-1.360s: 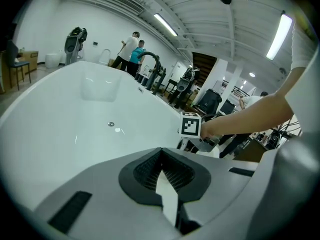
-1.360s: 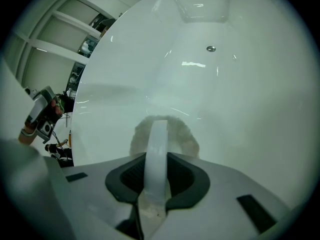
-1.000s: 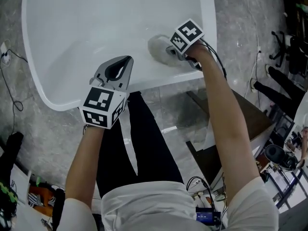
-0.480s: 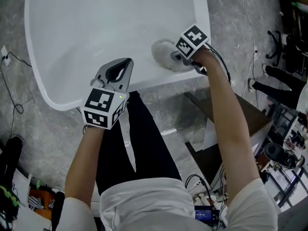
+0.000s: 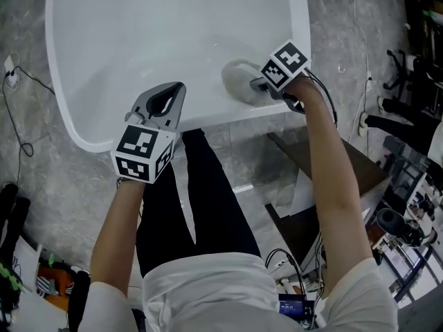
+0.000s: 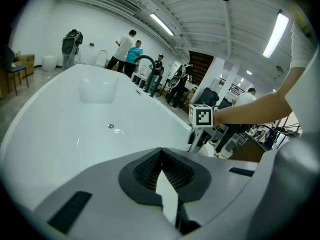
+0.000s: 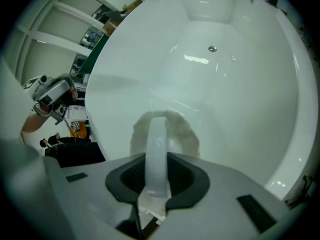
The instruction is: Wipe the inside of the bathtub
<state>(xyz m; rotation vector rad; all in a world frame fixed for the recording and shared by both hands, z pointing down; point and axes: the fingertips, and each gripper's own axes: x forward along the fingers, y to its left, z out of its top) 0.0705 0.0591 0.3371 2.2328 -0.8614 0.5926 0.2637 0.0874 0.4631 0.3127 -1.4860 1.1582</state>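
The white bathtub (image 5: pixel 104 40) fills the top of the head view, with its drain (image 7: pixel 212 49) far down the basin. A fluffy grey-white scrub pad (image 5: pixel 237 81) lies pressed on the tub's near inner wall. My right gripper (image 5: pixel 255 84) is shut on the pad's white handle strap (image 7: pixel 156 149), and the pad (image 7: pixel 182 131) shows just beyond the jaws. My left gripper (image 5: pixel 173 92) hovers over the tub's near rim, left of the pad, shut with nothing in it. In the left gripper view its jaws (image 6: pixel 161 158) meet over the tub (image 6: pixel 70 129).
Grey stone floor surrounds the tub. A cable (image 5: pixel 21 109) runs at the left. A dark cabinet (image 5: pixel 346 178) and cluttered equipment (image 5: pixel 408 206) stand at the right. Several people (image 6: pixel 127 51) stand beyond the tub's far end.
My right gripper has slid the pad a little to the right and nearer along the tub's inner wall. The left gripper has barely moved.
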